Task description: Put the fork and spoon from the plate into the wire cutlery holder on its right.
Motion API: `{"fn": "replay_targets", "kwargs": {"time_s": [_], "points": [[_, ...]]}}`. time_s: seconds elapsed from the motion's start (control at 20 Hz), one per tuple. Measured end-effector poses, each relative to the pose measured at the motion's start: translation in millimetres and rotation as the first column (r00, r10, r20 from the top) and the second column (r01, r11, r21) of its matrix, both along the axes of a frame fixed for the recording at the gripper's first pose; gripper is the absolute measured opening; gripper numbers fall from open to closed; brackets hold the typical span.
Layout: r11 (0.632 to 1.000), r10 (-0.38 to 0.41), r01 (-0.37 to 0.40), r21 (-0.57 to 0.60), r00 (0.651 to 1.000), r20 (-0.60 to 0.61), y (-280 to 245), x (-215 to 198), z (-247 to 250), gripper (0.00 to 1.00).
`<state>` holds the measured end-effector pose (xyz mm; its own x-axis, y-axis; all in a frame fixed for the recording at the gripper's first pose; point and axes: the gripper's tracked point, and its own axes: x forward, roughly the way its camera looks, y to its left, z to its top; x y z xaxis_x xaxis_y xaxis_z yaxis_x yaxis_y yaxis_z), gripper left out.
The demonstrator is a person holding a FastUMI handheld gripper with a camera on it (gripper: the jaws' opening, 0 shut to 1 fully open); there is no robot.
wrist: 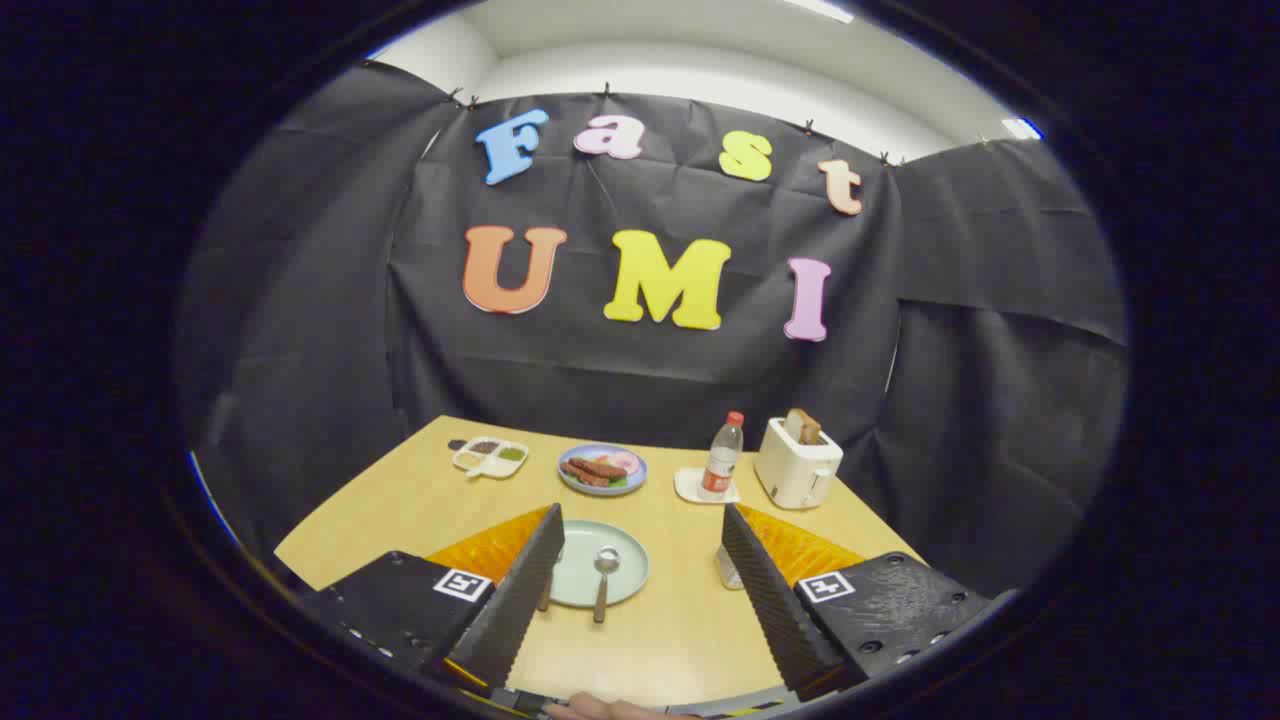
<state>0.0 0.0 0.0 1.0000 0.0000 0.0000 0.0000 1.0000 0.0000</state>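
Tongs (640, 570) gape wide, empty, framing the plate (625, 560) near the desk's (680, 630) front edge; spoon (604, 580) exposed, fork probably behind the left finger.

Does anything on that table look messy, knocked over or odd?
Nothing stands out. The spoon lies on the pale plate between the open jaws, its handle over the rim. The bottle and toaster beyond stand upright; nothing is spilled.

We see the spoon (604, 576) on the plate (625, 575) between our spread fingers (525, 590), toaster (796, 463) and bottle (722, 456) beyond.
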Motion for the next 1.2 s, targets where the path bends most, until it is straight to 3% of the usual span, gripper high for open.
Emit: {"fn": "replay_targets", "kwargs": {"time_s": [0.35,0.9,1.2], "points": [[0.999,0.005,-0.003,0.042,0.999,-0.042,-18.1,28.9,-10.7,0.95],[1.0,0.022,-0.023,0.006,0.989,0.143,-25.4,37.4,49.9,0.95],[0.999,0.041,-0.041,-0.004,0.996,0.081,-18.2,55.6,30.5,0.95]]}}
